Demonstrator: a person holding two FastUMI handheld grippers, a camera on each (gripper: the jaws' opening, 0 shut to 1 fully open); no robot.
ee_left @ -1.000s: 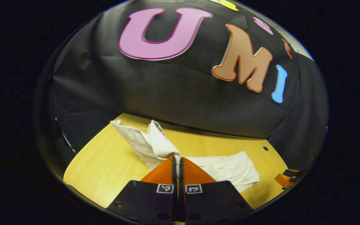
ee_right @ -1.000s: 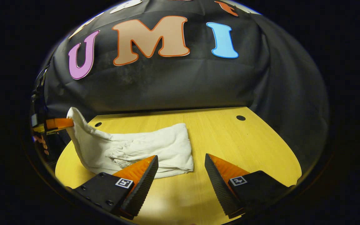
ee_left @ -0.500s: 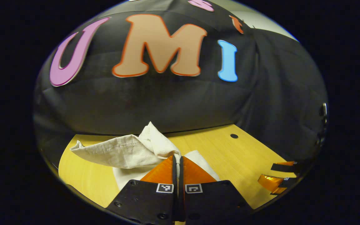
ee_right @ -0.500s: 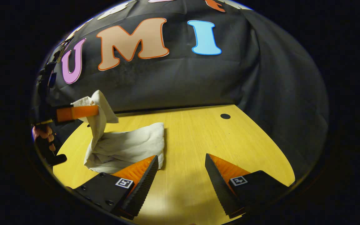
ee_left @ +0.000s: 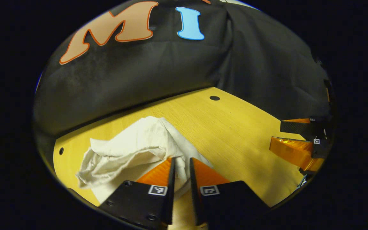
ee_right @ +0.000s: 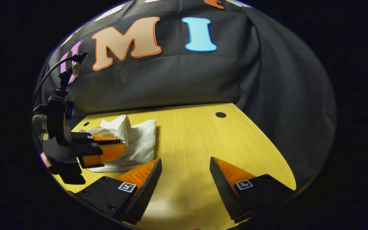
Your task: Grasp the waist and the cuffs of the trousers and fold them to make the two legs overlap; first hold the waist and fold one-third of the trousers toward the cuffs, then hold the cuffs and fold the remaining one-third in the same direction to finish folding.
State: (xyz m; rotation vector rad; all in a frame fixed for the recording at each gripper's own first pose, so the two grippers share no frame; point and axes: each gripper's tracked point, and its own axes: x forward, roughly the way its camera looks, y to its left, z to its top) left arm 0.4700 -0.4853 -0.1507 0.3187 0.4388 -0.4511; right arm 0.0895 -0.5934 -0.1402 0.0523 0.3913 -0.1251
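The white trousers (ee_left: 129, 147) lie bunched and folded in a small pile on the yellow wooden table (ee_left: 235, 127). My left gripper (ee_left: 181, 159) is low over the pile's near edge, its fingers parted a little with a fold of cloth still lying between them. In the right gripper view the trousers (ee_right: 139, 140) sit at the table's left, with the left gripper (ee_right: 123, 145) at their near side. My right gripper (ee_right: 185, 161) hovers wide open over bare table (ee_right: 196, 134), to the right of the pile and holding nothing. It appears in the left gripper view as the right gripper (ee_left: 276, 134) at far right.
A round hole (ee_left: 214, 98) is set in the tabletop near the back edge, also seen as the hole (ee_right: 220, 114). A smaller hole (ee_left: 61, 150) lies at the far left. Black cloth walls the table on the back and right. A hand (ee_right: 45, 159) holds the left gripper.
The left gripper has carried the lifted end of the trousers over and down onto the pile. Its fingers, tightly shut before, have parted slightly. The right gripper stays open.
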